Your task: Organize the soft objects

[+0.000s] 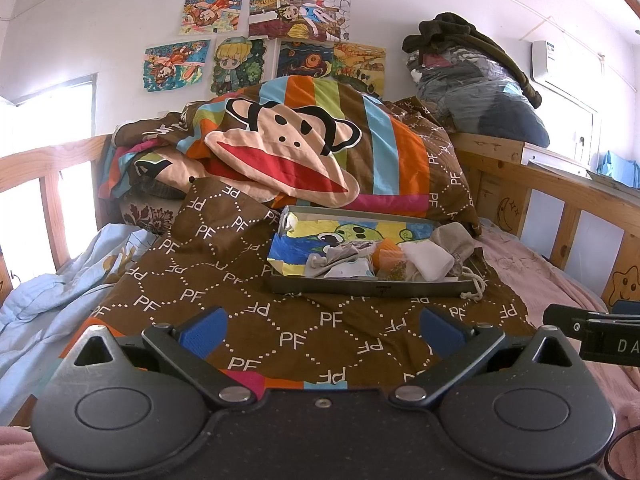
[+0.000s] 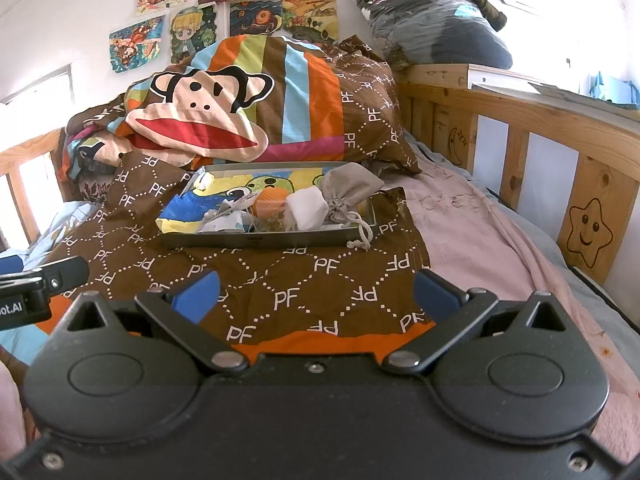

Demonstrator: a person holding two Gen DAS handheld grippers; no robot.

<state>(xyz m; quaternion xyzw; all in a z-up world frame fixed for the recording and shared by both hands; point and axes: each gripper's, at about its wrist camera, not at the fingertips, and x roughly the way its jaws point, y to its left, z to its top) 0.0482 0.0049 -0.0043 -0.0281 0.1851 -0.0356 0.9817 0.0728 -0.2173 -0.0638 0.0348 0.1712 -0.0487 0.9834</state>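
A grey metal tray point(image 1: 360, 289) point(image 2: 256, 240) lies on the brown PF-print quilt point(image 1: 248, 304) point(image 2: 288, 280), lined with a coloured drawing. In it lie soft things: a grey drawstring pouch point(image 1: 452, 240) point(image 2: 348, 196), a white cloth bundle point(image 1: 428, 262) point(image 2: 308, 208), an orange piece point(image 1: 386, 252) point(image 2: 272, 200) and grey-white socks point(image 1: 340, 260) point(image 2: 224, 218). My left gripper point(image 1: 322, 330) is open and empty, short of the tray. My right gripper point(image 2: 316, 294) is open and empty, also short of it.
A monkey-face quilt point(image 1: 288, 148) point(image 2: 208, 108) is piled behind the tray. Wooden bed rails point(image 1: 560, 208) point(image 2: 540, 152) run along the right. A pink sheet point(image 2: 472, 232) covers the right side, a light blue blanket point(image 1: 52, 280) the left. Bagged clothes point(image 1: 472, 84) sit on the headboard.
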